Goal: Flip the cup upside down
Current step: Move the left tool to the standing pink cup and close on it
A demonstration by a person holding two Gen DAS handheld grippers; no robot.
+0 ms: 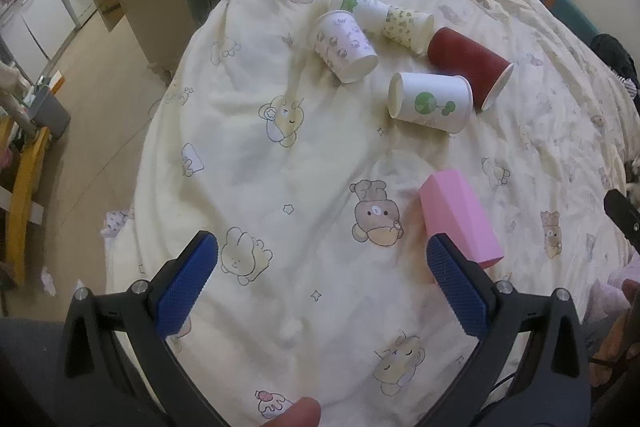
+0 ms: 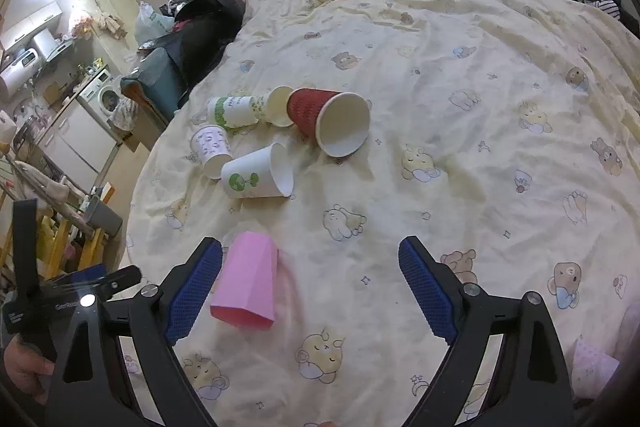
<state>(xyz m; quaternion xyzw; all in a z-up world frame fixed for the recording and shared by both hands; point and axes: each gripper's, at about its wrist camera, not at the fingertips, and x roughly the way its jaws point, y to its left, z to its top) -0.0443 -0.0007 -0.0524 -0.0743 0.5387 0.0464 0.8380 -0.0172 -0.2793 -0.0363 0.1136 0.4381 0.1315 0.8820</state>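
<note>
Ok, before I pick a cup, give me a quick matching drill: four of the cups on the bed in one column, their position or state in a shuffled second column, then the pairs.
Cups:
1. pink cup
2. red cup
3. white cup with green tree print
4. white cup with purple print

Position or state:
A. on its side, largest, white inside facing the right wrist camera
B. nearest the grippers, standing mouth down
C. on its side, at the left edge of the group in the right wrist view
D. on its side, between the pink cup and the red one

Pairs: 1-B, 2-A, 3-D, 4-C
</note>
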